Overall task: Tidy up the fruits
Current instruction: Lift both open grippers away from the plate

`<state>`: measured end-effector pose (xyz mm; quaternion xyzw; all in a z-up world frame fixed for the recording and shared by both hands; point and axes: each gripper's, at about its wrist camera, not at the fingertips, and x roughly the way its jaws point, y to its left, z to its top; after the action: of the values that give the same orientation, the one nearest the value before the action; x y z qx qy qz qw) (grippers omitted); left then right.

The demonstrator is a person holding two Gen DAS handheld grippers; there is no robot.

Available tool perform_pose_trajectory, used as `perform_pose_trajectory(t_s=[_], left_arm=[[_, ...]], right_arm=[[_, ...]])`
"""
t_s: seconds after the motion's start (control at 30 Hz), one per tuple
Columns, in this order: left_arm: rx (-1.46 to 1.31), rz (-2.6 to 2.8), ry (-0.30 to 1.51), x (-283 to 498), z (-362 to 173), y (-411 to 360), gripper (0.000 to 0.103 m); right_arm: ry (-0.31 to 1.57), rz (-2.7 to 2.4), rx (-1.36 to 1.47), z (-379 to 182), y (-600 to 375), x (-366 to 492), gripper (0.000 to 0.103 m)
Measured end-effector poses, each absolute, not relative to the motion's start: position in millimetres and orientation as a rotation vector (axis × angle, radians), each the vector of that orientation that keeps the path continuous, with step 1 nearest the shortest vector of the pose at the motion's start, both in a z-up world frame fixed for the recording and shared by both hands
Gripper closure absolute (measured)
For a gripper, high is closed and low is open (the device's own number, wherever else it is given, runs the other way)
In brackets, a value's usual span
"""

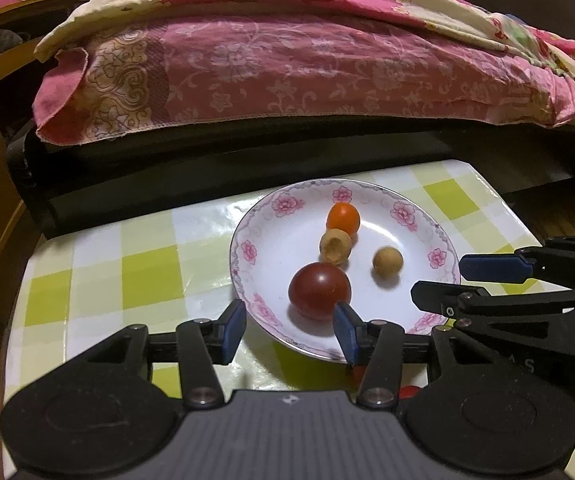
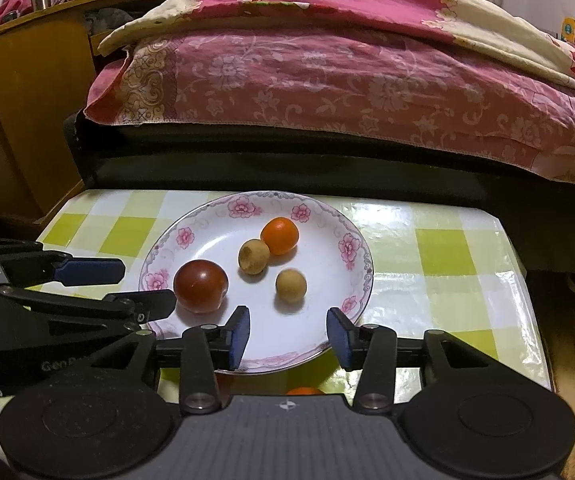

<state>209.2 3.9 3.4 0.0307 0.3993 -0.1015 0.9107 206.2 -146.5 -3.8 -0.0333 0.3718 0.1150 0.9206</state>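
Glossy white ceramic plate (image 2: 351,280) with pink flower rim sits on shiny green-and-white checked tablecloth (image 2: 439,256); on the plate are a smooth dark red round tomato (image 2: 200,286) at its near-left, a glossy orange tomato (image 2: 279,236) toward the far side, and two matte tan rough-skinned balls (image 2: 254,256) (image 2: 290,286) mid-plate. Left gripper (image 1: 291,330) jaws apart, nothing clamped, blue pads over the plate's near rim beside the red tomato. Right gripper (image 2: 287,334) jaws apart too, empty, at the plate's near edge.

Plate (image 2: 191,220) centre crowded: four fruits, narrow gaps btwn. Near rim bare, approach open. Tablecloth (image 2: 439,256) right of plate free. Bed (image 2: 327,92) blocks far side.
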Motion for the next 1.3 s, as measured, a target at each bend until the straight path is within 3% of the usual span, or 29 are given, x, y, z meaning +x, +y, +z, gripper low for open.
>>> perform_pose_trajectory(t_s=[0.9,1.3], left_arm=[[0.084,-0.254,0.837,177.9,8.1,3.7,0.04],[0.174,-0.338,0.94,153.2,-23.6,-13.8,0.041]], right_arm=[[0.766,0.256,-0.111,-0.4,-155.7,178.8,0.063],[0.799,0.284,-0.132,-6.9,-165.3,154.1,0.063]])
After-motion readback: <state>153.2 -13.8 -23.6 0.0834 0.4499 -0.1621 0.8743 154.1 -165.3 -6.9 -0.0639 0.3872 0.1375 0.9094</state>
